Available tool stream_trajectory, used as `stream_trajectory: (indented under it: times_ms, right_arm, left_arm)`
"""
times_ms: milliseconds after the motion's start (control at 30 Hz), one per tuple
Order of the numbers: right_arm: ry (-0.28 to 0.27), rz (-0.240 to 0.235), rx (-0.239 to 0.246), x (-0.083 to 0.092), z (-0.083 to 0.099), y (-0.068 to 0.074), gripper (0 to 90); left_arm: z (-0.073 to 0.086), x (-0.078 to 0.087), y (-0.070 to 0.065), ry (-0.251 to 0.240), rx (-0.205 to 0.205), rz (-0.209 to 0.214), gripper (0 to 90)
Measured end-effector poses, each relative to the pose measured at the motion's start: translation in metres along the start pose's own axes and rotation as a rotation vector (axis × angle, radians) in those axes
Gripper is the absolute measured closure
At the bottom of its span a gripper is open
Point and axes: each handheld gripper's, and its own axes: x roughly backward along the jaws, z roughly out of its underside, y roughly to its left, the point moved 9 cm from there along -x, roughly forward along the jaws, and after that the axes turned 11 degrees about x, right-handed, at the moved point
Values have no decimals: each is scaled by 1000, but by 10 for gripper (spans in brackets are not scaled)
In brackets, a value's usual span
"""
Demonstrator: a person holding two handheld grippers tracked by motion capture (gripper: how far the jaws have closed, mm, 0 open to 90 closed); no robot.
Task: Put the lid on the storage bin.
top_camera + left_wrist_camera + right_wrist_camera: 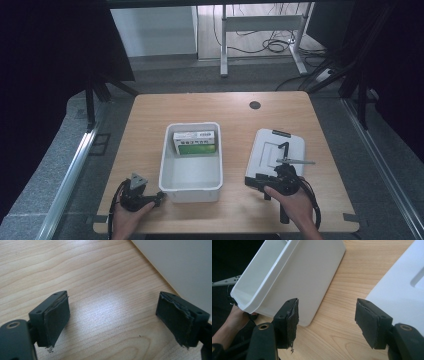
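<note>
Both grippers spread, empty, low at the table's near edge.
Lid (275, 151) by right gripper (256, 183): light, stiff, slippery; best pinched at rim. Left gripper (160, 196) beside bin (191, 189).

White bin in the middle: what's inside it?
A green-and-white box lies at the far end of the white bin; the rest shows bare floor. What's under the box is hidden.

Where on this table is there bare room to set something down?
The far strip of table behind the white bin and lid is bare, as is the left side beside the bin. Crowded: the near edge, with both grippers.
</note>
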Motion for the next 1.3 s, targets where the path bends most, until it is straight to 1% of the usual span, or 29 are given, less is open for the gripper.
stream_trajectory:
  times_ms: [267,533,667,1000,1200,1300]
  right_arm:
    - [5,11,-2,-1,0,0,356]
    - [14,9,-3,-4,0,2,356]
    - [5,11,-6,-2,-2,0,356]
    - [7,13,-19,-1,-2,-2,355]
    - [-3,13,-21,1,-7,-2,355]
    - [-7,15,-14,2,-11,-1,356]
  left_arm:
    - [1,2,2,1,-10,11,141]
    - [1,2,2,1,-12,13,142]
    - [2,2,2,1,-14,13,142]
    - [2,3,3,1,-17,18,142]
    - [3,3,3,1,-17,18,142]
    - [3,4,4,2,-18,18,142]
